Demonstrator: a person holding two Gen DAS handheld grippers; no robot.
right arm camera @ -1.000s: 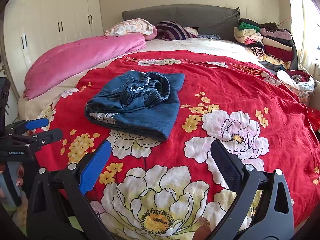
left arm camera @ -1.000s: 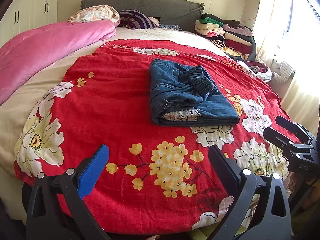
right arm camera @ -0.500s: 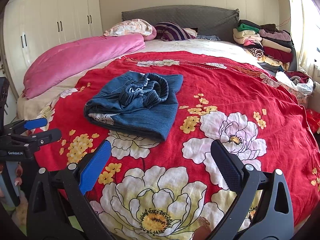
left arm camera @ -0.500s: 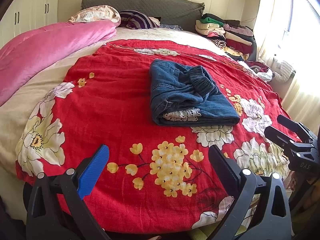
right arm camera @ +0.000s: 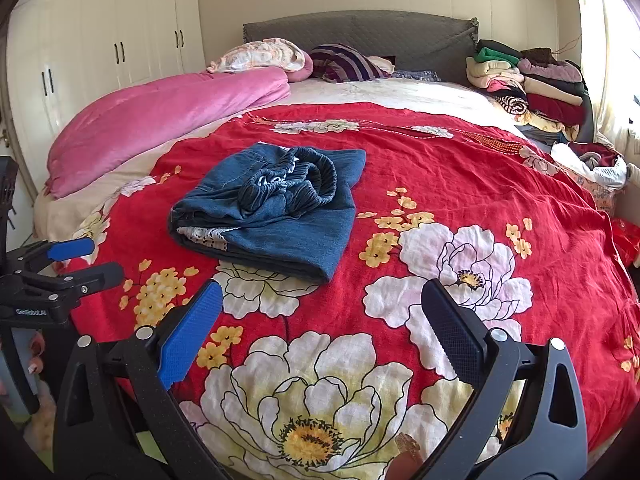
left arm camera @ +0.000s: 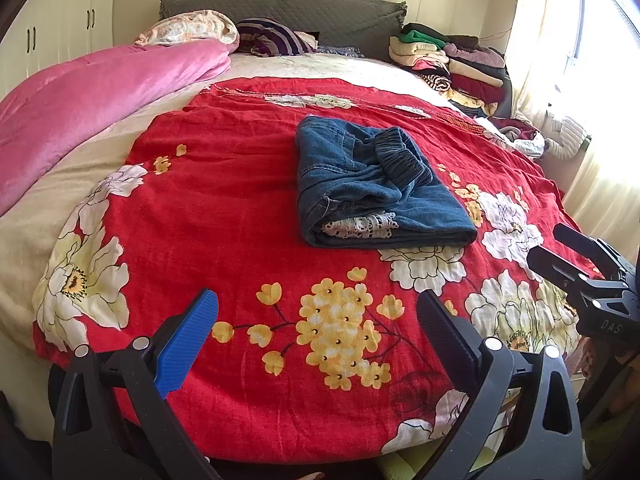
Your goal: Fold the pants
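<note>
Resting folded on the red floral blanket point(left arm camera: 224, 208): denim pants point(left arm camera: 372, 192).
Only the right wrist view shows white wardrobes point(right arm camera: 100, 52) at 10 o'clock; left gripper point(left arm camera: 316, 336) and right gripper point(right arm camera: 320, 320) both gape, empty.

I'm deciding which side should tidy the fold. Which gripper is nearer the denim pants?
Roughly level; neither is clearly nearer. The left gripper sits back at the bed's foot, pants ahead, slightly right. The right gripper is also back, pants ahead-left. Both open, touching nothing.

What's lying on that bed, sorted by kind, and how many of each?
Folded denim pants: 1
Red floral blanket: 1
Pink duvet: 1
Pillows, floral and striped: 2
Piles of folded clothes: 1
Total: 6
</note>
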